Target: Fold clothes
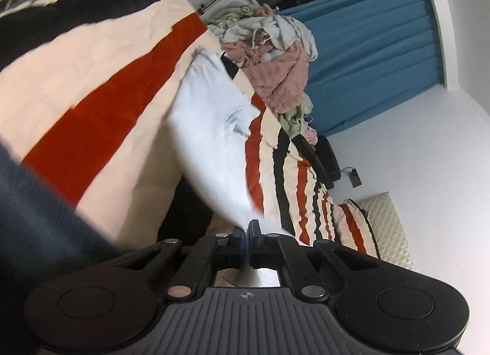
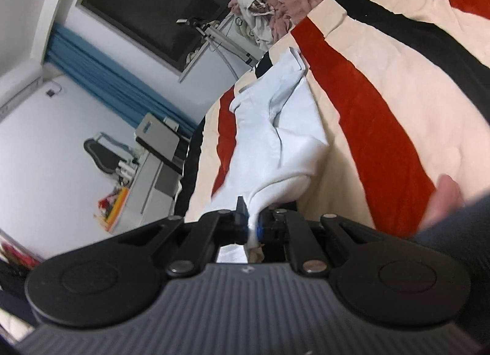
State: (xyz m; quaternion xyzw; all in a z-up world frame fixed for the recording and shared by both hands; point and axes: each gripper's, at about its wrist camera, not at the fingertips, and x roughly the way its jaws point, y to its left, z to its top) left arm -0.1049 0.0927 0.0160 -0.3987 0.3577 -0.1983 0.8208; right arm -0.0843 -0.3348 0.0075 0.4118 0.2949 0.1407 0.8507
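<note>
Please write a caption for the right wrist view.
Right gripper pinching pale blue cotton garment above striped bedspread.

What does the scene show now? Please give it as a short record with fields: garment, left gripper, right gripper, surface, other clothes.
garment: pale blue garment, partly lifted off the bed, far end lying on it
left gripper: shut on the garment's near edge
right gripper: shut on a bunched fold of the garment
surface: striped bedspread, cream, red and black
other clothes: unfolded pile at the far side of the bed
</note>
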